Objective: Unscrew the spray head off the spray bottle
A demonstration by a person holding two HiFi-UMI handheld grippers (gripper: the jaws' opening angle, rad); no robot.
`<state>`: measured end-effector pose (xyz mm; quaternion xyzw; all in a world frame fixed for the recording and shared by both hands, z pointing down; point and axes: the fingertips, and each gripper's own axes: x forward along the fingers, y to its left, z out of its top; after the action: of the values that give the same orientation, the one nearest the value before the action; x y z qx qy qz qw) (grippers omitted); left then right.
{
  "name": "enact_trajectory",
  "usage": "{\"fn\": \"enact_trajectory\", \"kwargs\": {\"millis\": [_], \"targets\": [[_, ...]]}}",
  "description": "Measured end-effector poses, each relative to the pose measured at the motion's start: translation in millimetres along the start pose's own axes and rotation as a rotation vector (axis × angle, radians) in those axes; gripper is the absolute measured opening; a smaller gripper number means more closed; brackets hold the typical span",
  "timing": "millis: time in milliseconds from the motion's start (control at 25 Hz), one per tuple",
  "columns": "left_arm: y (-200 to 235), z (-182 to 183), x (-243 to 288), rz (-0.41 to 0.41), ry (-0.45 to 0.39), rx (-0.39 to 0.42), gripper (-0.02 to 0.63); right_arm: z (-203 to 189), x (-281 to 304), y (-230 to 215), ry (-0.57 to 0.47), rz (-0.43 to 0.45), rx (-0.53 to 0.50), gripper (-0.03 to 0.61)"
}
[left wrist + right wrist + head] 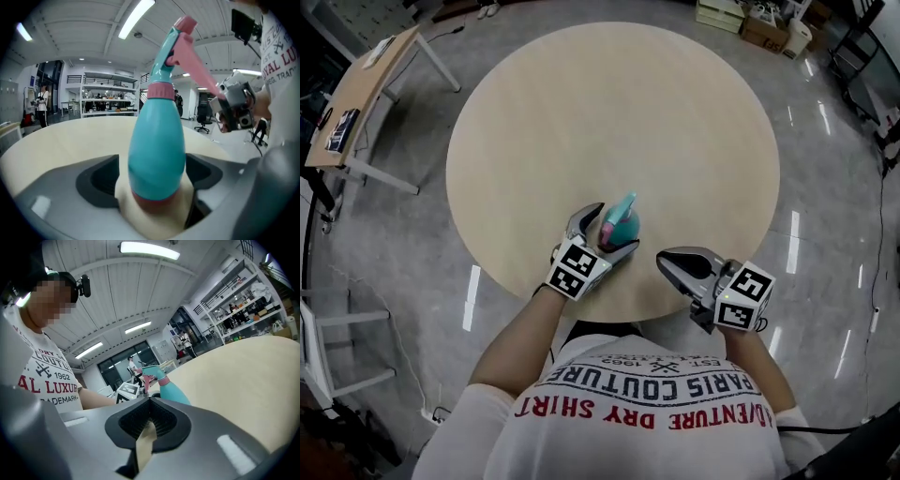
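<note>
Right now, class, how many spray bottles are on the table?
1. The spray bottle stands near the table edge, between the left claw's open jaws; no other shows.

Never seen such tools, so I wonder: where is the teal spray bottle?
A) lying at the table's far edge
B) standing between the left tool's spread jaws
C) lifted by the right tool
B: the spray bottle stands upright on the table between the left gripper's jaws, with a gap showing on each side.
</note>
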<state>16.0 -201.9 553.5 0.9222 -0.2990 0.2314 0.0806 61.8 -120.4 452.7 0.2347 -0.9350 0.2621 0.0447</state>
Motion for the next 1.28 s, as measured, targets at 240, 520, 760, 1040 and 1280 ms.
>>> {"fn": "enact_trajectory", "kwargs": {"millis": [240,520,760,1040,1280], "targets": [[-5,-2,5,-0.047,-0.016,0.020,0.376,-9,8,-14,0.010,-0.029,-0.006,0.002],[-18,-5,-1,-0.045,0.008,0.012,0.374,20,40,-22,0.013,-0.156,-0.315,0.160],[-22,-7,0,0.008,0.016,-0.013,0.374,24,66,-20,0.027,-0.176,-0.393,0.164],[-32,-10,-6,0.053,0.055,-0.035,0.374,16,65,-13,0.047,-0.134,-0.415,0.130],[-58,-21,-22,-0.208,0.067,0.115,0.373,2,57,11,0.141,0.130,-0.481,0.129]]}}
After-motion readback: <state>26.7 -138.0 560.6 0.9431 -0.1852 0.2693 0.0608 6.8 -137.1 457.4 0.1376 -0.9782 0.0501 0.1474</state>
